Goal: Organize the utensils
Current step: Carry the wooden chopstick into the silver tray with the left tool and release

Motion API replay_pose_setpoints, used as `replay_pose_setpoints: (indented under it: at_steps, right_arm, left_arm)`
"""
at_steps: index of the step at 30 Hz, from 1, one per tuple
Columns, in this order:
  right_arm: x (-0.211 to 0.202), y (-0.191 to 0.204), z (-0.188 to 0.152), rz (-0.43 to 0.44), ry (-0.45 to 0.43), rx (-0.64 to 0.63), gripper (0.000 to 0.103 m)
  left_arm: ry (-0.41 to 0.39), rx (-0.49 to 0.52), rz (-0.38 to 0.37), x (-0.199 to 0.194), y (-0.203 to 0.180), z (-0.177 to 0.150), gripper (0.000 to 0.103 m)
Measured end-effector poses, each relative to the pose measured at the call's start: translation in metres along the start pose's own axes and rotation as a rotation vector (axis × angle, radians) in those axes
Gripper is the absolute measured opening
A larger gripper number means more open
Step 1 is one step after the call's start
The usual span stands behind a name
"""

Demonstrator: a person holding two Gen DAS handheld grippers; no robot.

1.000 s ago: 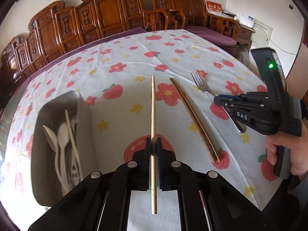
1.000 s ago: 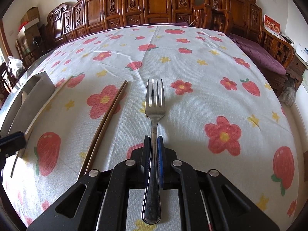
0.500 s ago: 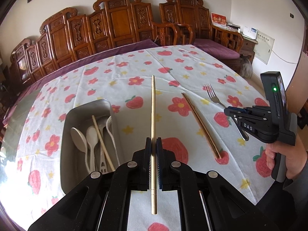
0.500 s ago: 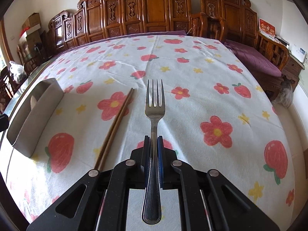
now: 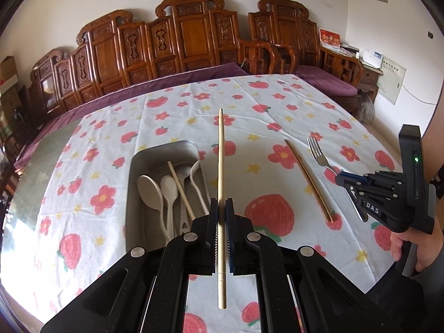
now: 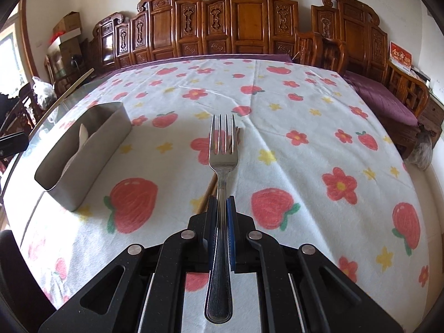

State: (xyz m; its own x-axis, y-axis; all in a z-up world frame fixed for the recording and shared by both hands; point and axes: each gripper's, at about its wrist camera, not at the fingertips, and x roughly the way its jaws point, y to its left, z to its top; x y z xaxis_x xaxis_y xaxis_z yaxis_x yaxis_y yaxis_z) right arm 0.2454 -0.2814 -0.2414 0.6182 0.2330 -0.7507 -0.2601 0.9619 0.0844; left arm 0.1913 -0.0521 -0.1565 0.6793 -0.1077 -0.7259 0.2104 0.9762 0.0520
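Note:
My left gripper (image 5: 221,208) is shut on a pale wooden chopstick (image 5: 221,155) that points away from me, held in the air just right of the metal tray (image 5: 133,172). In that tray lie white spoons (image 5: 151,191), a fork and another pale chopstick (image 5: 180,188). My right gripper (image 6: 221,205) is shut on a steel fork (image 6: 222,149), tines forward, lifted above the cloth; from the left wrist it shows as the gripper (image 5: 347,180) at the right with the fork (image 5: 319,152). A dark brown chopstick pair (image 5: 308,180) lies on the tablecloth between the two grippers.
The round table wears a white cloth with red flowers and strawberries (image 6: 305,127). Carved wooden chairs (image 5: 191,38) and purple cushions ring its far side. The tray (image 6: 91,149) stands left of the fork. A person's hand (image 5: 416,247) holds the right gripper.
Both grippers have risen and drawn back from the table, each still carrying its utensil. The tray has come further into the left wrist view; the brown chopsticks slid behind the fork in the right view.

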Motion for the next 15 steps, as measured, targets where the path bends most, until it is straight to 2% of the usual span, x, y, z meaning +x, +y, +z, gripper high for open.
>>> replay_pose_setpoints:
  at_steps: [8,15]
  right_arm:
    - [-0.009,0.025,-0.006,0.038,-0.012,-0.015,0.009]
    - [-0.016,0.042,-0.005,0.075,-0.034,-0.037,0.009]
  left_arm:
    - [0.009,-0.04,0.023,0.003,0.024,-0.005,0.004]
    - [0.057,-0.076,0.042,0.028,0.044,-0.008,0.004]
